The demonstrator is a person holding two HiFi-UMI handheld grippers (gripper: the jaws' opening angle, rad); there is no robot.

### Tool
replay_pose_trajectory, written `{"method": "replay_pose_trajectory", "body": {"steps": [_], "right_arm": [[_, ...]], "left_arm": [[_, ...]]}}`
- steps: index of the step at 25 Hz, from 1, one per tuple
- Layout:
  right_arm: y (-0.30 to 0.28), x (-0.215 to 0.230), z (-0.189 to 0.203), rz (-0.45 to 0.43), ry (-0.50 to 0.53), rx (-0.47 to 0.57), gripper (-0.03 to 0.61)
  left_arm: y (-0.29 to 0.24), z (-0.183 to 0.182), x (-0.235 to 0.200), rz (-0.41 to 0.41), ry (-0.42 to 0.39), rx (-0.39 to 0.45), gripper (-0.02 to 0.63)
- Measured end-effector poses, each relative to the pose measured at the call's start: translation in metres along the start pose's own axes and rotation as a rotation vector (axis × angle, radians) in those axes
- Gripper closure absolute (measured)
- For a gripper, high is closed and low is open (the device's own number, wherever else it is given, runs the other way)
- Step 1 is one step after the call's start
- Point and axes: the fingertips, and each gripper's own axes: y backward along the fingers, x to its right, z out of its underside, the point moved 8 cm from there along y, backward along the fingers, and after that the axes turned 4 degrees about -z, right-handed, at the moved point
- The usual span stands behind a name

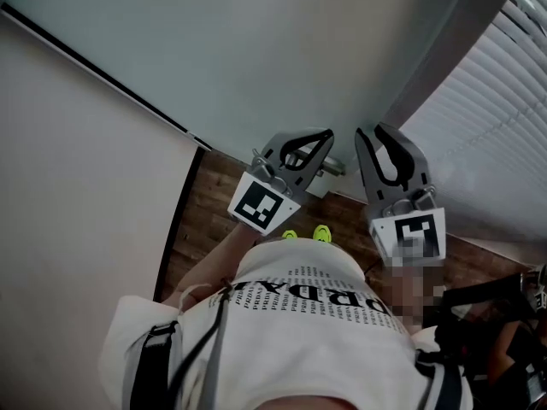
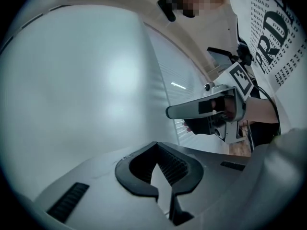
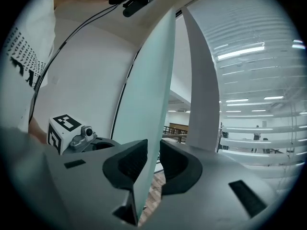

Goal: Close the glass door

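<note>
The frosted glass door fills the upper head view, and its free edge runs down to the two grippers. My right gripper is shut on that edge: in the right gripper view the pane stands upright between the two dark pads of the right gripper. My left gripper is shut just left of the edge, in front of the door's face. Its tips meet in the left gripper view with the frosted door right ahead. Whether they touch the glass I cannot tell.
A white wall with a black frame strip lies to the left. White blinds stand to the right. Below is wooden floor with the person's yellow shoes. A small metal fitting sits under the grippers. Dark gear lies at lower right.
</note>
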Motion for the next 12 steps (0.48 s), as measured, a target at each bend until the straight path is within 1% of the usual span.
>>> {"method": "replay_pose_trajectory", "body": {"steps": [3, 6, 9, 12], "right_arm": [[0.001, -0.002, -0.003, 0.018, 0.017, -0.002, 0.52], [0.006, -0.002, 0.003, 0.029, 0.04, -0.037, 0.521], [0.006, -0.006, 0.01, -0.003, 0.012, -0.037, 0.522], [0.006, -0.01, 0.008, -0.065, 0.032, -0.014, 0.521]], "left_arm": [[0.002, -0.004, 0.001, -0.025, -0.039, -0.009, 0.611], [0.0, -0.005, 0.003, -0.055, -0.051, -0.013, 0.612], [-0.001, -0.003, 0.003, -0.089, -0.061, -0.025, 0.612], [-0.005, -0.002, 0.004, -0.113, -0.068, -0.047, 0.612]]}}
